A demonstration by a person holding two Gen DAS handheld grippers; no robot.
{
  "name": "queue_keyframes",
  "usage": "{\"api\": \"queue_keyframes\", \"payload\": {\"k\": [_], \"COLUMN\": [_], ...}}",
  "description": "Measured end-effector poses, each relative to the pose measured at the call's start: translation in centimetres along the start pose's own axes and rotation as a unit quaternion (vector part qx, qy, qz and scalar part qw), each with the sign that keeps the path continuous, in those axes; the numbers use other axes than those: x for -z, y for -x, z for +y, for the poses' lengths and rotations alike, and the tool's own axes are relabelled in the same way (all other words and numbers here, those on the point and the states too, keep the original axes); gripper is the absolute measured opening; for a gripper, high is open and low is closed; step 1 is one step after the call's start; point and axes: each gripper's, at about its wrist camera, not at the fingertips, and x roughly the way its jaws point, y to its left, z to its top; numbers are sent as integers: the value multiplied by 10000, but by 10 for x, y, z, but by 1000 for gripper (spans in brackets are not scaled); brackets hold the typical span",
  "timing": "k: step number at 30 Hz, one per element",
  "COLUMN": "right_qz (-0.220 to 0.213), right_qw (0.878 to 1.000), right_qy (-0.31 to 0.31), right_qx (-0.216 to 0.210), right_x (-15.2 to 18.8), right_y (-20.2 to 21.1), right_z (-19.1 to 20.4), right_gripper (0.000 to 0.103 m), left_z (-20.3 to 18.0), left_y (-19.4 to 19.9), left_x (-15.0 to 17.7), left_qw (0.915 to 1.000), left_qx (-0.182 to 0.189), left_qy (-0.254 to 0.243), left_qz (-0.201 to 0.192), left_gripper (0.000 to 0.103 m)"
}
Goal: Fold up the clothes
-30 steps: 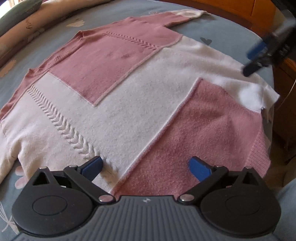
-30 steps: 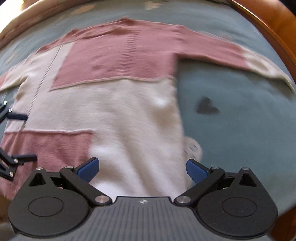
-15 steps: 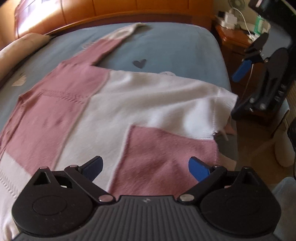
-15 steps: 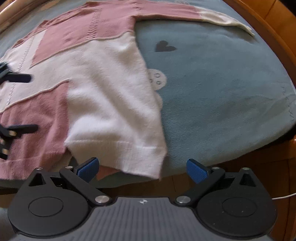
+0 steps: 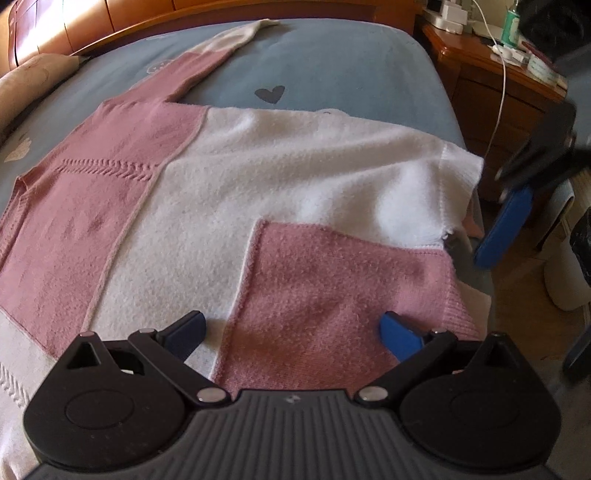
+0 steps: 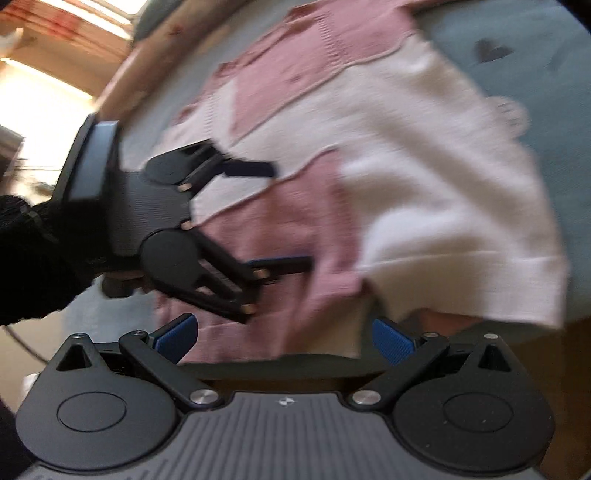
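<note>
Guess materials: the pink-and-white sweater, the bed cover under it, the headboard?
Sweater: soft fuzzy knit, probably wool or acrylic; nap, cable stitch and ribbed hem show. Bed cover: smooth matte blue woven fabric, likely cotton, with printed heart. Headboard: orange-brown wood or veneer with a glossy lacquer; sunlight glints off it.

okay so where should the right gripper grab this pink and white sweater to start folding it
Probably the white bottom corner of the sweater, at the ribbed hem. It lies at the edge of the bed and partly overhangs it, so one finger can slip underneath. Bring the right gripper in from off the bed's edge, jaws open across the hem.
</note>
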Motion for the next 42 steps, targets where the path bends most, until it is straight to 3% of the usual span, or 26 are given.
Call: {"api": "queue_keyframes", "payload": {"k": [7,13,17,20,22,25,29,32,38,42], "right_qz": [-87,40,942,1769,2012,1934,1075,442,100,-53], "right_qw": [9993,9958,9803,9621,9588,9679,9895,9955,9930,9745], "right_qy": [47,563,976,1358,1535,1417,962,622,371,626], "right_qx": [-349,-726,-1437,-1572,-1291,-753,80,562,1117,2155], "right_x": [-7,-21,-27,-24,-21,-19,-35,-47,-44,-34], "right_y": [-18,-26,-37,-37,-28,-6,25,43,52,55], "right_z": [-4,2,7,12,12,3,-5,-13,-25,-21], "right_gripper": [103,103,103,103,103,103,103,103,103,102], "left_z": [2,6,7,6,6,2,-4,-6,-5,-4], "left_y": [0,0,0,1,3,12,9,11,6,8], "left_x": [1,-2,-4,-4,-5,-9,-12,-15,-19,-25], "left_qw": [9999,9999,9999,9999,9999,9999,9998,9994,9994,9989], "left_qx": [11,130,154,153,130,92,133,132,155,144], "left_qy": [96,75,10,17,43,30,-37,-38,-45,-8], "left_qz": [-43,27,64,65,63,-129,-149,-303,-298,-446], "left_gripper": [102,102,102,101,100,99,99,99,99,93]}}
